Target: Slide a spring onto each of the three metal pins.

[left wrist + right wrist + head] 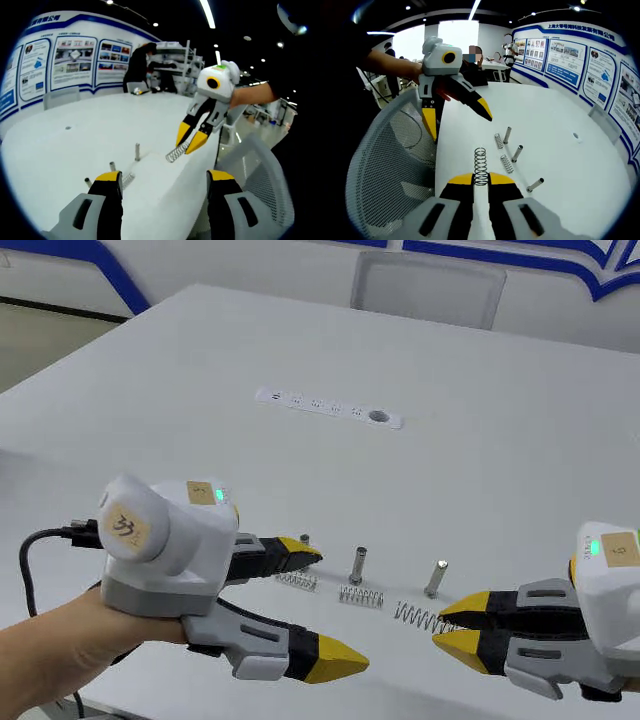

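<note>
Tongs come first: nearest the person, the left tongs [338,608] stand wide open, their yellow-tipped jaws spread far apart. The right tongs [445,626] are pinched onto one end of a long spring [418,616], a thin wire coil whose free end points toward the left tongs. The counter [200,390] is white, smooth and matte. Its near edge runs just under both tools, and a grey mesh chair [385,160] sits beside that edge. Just beyond the jaw tips, two shorter springs [361,596] lie flat and apart from each other. Right behind them three metal pins [357,565] stand in a row, short plain cylinders, and the leftmost is close by the upper jaw of the left tongs. Past the pins the surface stretches open as far as a white power strip [328,407] set flat mid-counter, and a grey chair back [428,285] rises at the far edge.
</note>
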A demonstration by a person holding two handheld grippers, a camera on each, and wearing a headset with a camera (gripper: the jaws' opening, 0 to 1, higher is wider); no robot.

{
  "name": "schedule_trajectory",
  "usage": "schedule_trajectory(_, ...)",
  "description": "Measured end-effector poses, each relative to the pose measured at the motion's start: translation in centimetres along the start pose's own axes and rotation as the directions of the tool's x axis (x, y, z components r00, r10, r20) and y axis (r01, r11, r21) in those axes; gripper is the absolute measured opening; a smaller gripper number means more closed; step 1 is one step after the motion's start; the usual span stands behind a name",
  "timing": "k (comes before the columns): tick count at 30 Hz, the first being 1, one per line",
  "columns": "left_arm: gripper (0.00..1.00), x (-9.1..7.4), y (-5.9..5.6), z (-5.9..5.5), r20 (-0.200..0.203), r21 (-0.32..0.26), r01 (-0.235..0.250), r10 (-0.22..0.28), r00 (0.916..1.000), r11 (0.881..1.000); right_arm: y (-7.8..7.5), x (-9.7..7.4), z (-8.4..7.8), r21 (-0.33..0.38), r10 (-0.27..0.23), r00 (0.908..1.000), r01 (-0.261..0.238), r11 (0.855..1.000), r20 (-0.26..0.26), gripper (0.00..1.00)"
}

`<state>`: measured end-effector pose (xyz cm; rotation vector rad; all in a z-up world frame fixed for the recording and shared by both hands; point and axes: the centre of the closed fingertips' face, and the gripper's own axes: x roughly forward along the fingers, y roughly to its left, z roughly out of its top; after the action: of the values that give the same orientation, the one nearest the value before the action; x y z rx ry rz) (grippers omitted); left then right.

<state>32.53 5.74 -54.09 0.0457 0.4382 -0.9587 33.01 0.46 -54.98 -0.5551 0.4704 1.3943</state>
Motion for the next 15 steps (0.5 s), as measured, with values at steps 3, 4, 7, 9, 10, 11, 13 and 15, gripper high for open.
schedule_trajectory(3, 0.67, 0.6, -0.6, -0.2, 0.003, 0.001, 0.009, -0.009, 1.0, 1.0, 0.5, 0.0, 0.6, -0.018, 0.018, 0.9998, -0.018, 1.0, 0.009, 0.1)
schedule_trajectory(4, 0.67, 0.8, -0.8, -0.2, 0.004, 0.002, 0.011, -0.011, 0.9999, 1.0, 0.7, 0.0, 0.8, -0.017, 0.024, 0.9996, -0.023, 1.0, 0.014, 0.1)
schedule_trajectory(7, 0.64, 1.2, -1.3, -0.5, 0.008, -0.007, 0.024, -0.024, 0.9997, 1.0, 1.3, -0.1, 1.4, -0.025, 0.047, 0.9987, -0.047, 0.999, 0.019, 0.1)
schedule_trajectory(9, 0.63, 1.3, -1.5, -0.6, 0.005, -0.007, 0.033, -0.033, 0.9994, 0.999, 1.7, -0.2, 1.6, -0.026, 0.062, 0.9979, -0.061, 0.998, 0.021, 0.1)
schedule_trajectory(10, 0.62, 1.4, -1.8, -0.6, 0.0, -0.003, 0.041, -0.041, 0.9991, 0.999, 1.9, -0.2, 1.7, -0.036, 0.068, 0.9976, -0.067, 0.997, 0.016, 0.1)
schedule_trajectory(11, 0.62, 1.4, -1.8, -0.6, -0.002, -0.001, 0.046, -0.046, 0.999, 0.999, 1.9, -0.3, 1.7, -0.037, 0.069, 0.9975, -0.068, 0.997, 0.012, 0.1)
schedule_trajectory(13, 0.58, 1.4, -2.1, -0.5, 0.003, 0.004, 0.056, -0.056, 0.9984, 0.998, 2.1, -0.2, 1.7, -0.035, 0.077, 0.997, -0.076, 0.996, 0.012, 0.1)
schedule_trajectory(15, 0.53, 1.5, -2.3, -0.1, 0.015, 0.003, 0.067, -0.067, 0.9976, 0.998, 2.3, -0.2, 1.7, -0.031, 0.086, 0.9961, -0.086, 0.996, 0.016, 0.1)
